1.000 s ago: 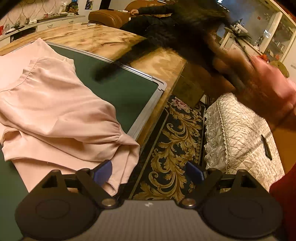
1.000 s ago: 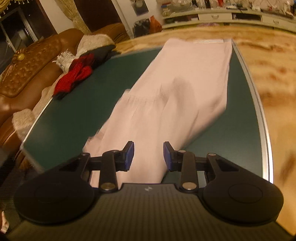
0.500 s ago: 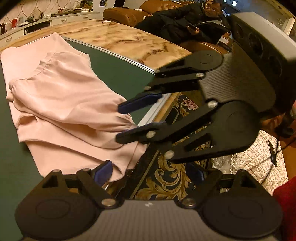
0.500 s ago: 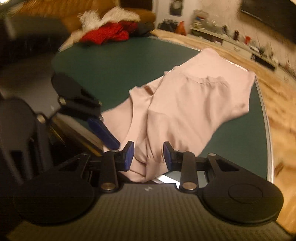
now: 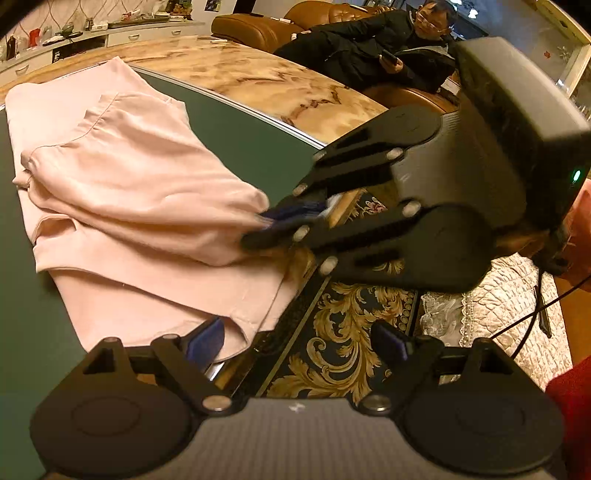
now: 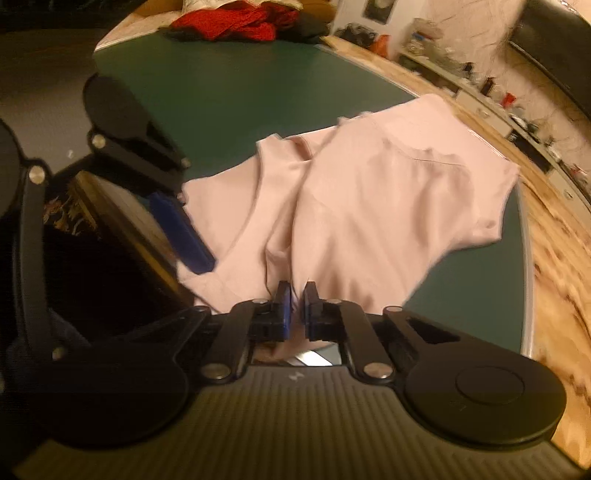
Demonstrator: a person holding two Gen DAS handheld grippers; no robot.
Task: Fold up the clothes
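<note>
A pale pink garment (image 5: 129, 184) lies crumpled on a green mat (image 5: 37, 332), its near corner hanging over the mat's edge. My right gripper (image 5: 266, 221) reaches in from the right at a bunched fold of that corner. Its jaws are closing, and in the right wrist view the blue pads of the right gripper (image 6: 295, 295) pinch pink cloth of the garment (image 6: 388, 206) between them. My left gripper (image 5: 295, 339) stands wide open at the garment's near hem, its left pad over the cloth and its right pad over the carpet. One blue left finger (image 6: 181, 232) shows in the right wrist view.
The mat lies on a marble-patterned table (image 5: 258, 81). A pile of red and dark clothes (image 6: 229, 22) sits at the mat's far end. Beyond the table a person (image 5: 369, 55) reclines on a brown sofa. A patterned carpet (image 5: 351, 314) and a quilted seat (image 5: 498, 295) lie below the edge.
My right gripper swung in from the right, rolled over and drew its jaws together on the garment's corner fold. The left gripper has stayed open in nearly the same place.
</note>
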